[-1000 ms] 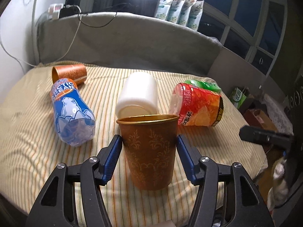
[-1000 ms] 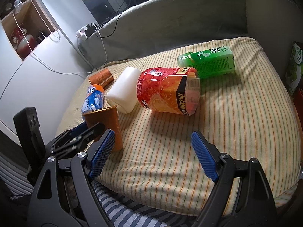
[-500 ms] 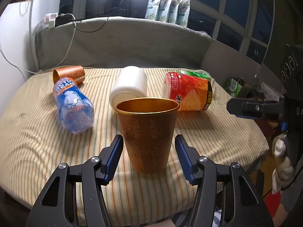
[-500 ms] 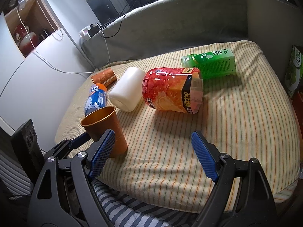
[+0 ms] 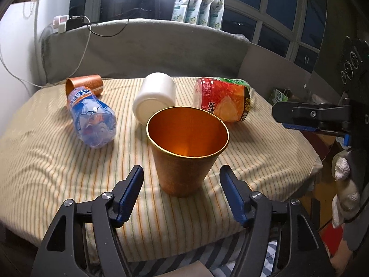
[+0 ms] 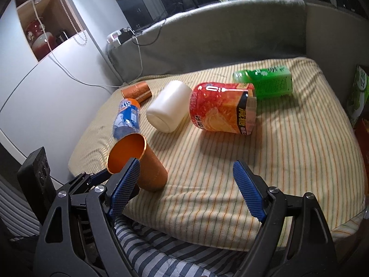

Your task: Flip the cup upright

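An orange cup (image 5: 184, 154) with a gold rim stands upright, mouth up, near the front edge of the striped cushion (image 5: 46, 157). It also shows in the right wrist view (image 6: 140, 161). My left gripper (image 5: 182, 184) is open, its blue pads apart from the cup on either side, a little behind it. A second orange cup (image 5: 84, 84) lies on its side at the back left; it also shows in the right wrist view (image 6: 137, 91). My right gripper (image 6: 184, 184) is open and empty over the cushion's front edge, to the right of the upright cup.
A blue water bottle (image 5: 91, 117), a white cup (image 5: 155, 97), a red snack canister (image 5: 222, 102) and a green bottle (image 6: 265, 82) lie on their sides across the cushion. A grey backrest (image 5: 143, 48) rises behind.
My left gripper has opened wider, pulled back and risen from the upright cup, so I look down into it. The right gripper has stayed open and shifted slightly.
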Tool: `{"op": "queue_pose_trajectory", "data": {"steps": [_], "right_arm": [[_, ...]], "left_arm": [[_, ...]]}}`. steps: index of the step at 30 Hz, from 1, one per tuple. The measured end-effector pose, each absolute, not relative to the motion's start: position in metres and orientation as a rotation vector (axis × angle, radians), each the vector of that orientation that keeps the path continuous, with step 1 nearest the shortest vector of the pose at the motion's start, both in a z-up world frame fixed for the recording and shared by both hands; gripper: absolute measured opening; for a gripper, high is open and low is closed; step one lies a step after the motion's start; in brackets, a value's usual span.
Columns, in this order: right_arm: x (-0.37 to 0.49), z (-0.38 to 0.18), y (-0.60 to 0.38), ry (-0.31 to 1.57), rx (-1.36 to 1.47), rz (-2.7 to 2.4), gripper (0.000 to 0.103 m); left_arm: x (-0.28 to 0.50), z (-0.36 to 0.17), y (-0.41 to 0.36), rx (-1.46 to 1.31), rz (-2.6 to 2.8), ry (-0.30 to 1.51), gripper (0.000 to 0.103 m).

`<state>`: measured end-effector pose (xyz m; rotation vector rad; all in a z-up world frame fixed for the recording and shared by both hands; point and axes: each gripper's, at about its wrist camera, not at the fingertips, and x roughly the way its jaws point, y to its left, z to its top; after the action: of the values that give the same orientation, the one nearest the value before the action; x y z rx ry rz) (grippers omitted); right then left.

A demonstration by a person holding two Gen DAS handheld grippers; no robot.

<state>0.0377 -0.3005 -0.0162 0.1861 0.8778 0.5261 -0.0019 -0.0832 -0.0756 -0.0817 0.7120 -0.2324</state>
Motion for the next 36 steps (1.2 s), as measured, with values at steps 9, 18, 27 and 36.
{"op": "queue_pose_trajectory", "data": {"steps": [9,18,27,36], "right_arm": [[0.003,0.003,-0.291,0.731,0.129,0.519,0.086],[-0.04,0.023,-0.283,0.523,0.037,0.421,0.098],[-0.05,0.029,-0.277,0.428,0.005,0.361,0.103],[-0.054,0.022,-0.273,0.449,0.008,0.375,0.103]], "left_arm": [[-0.027,-0.065,-0.067,-0.09,-0.201,0.664,0.071],[-0.062,-0.026,-0.051,-0.053,-0.078,0.454,0.08],[-0.072,-0.006,-0.041,-0.061,-0.006,0.347,0.082],[-0.074,-0.003,-0.039,-0.064,-0.002,0.341,0.083]]}}
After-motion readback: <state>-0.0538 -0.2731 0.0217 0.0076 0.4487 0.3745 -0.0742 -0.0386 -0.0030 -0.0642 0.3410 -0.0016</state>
